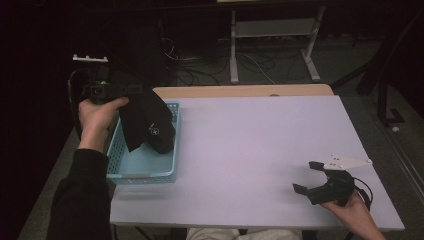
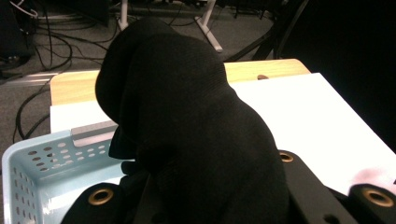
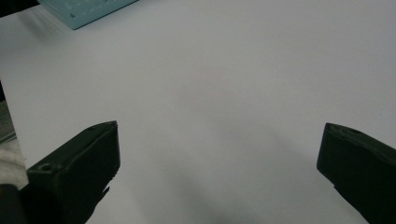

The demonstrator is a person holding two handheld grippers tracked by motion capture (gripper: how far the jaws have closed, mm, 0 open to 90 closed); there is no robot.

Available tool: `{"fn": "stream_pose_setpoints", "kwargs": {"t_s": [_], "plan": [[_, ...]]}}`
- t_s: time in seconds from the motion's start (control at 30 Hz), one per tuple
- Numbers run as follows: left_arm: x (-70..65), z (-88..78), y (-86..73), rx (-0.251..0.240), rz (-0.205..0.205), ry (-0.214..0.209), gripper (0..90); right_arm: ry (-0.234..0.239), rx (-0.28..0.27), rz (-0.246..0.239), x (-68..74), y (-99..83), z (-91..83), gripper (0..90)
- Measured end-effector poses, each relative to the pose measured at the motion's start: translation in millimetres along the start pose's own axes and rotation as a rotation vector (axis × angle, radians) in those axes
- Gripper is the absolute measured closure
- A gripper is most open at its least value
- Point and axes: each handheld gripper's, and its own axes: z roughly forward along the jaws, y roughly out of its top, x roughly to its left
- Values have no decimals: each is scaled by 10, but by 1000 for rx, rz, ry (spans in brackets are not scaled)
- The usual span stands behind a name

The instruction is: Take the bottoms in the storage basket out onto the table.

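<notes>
A black fabric item (image 1: 147, 125) with a small white logo hangs from my left gripper (image 1: 137, 91), which is shut on its top edge. It dangles over the far end of a light blue perforated basket (image 1: 145, 170), its lower end inside the basket. In the left gripper view the fabric (image 2: 187, 130) bulges up between the jaws of my left gripper (image 2: 201, 196) and hides most of them, with the basket (image 2: 42, 168) below it. My right gripper (image 1: 306, 176) rests near the table's front right corner, open and holding nothing. Bare white tabletop lies between the jaws of my right gripper (image 3: 219, 154).
The white table (image 1: 250, 150) has a wooden strip (image 1: 240, 91) along its far edge. The basket stands at the table's left edge, and its corner (image 3: 88, 11) appears in the right gripper view. Beyond the table are a metal stand (image 1: 270, 30) and floor cables (image 1: 200, 65).
</notes>
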Motion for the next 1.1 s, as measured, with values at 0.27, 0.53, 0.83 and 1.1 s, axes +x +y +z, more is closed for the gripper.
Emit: {"fn": "stream_pose_setpoints", "kwargs": {"t_s": [0.27,0.53,0.83,1.1], "plan": [[-138,-142,100,-23,32,-24,767,-4,-2,6,-8,0,-1,0],[-273,-202,179,-39,58,-58,768,-6,-5,5,-13,0,-5,0],[-423,-194,228,-50,86,-97,767,-6,-7,4,-11,1,-8,0],[-553,-135,236,-48,112,-138,767,-6,-6,5,-12,1,-8,0]]}}
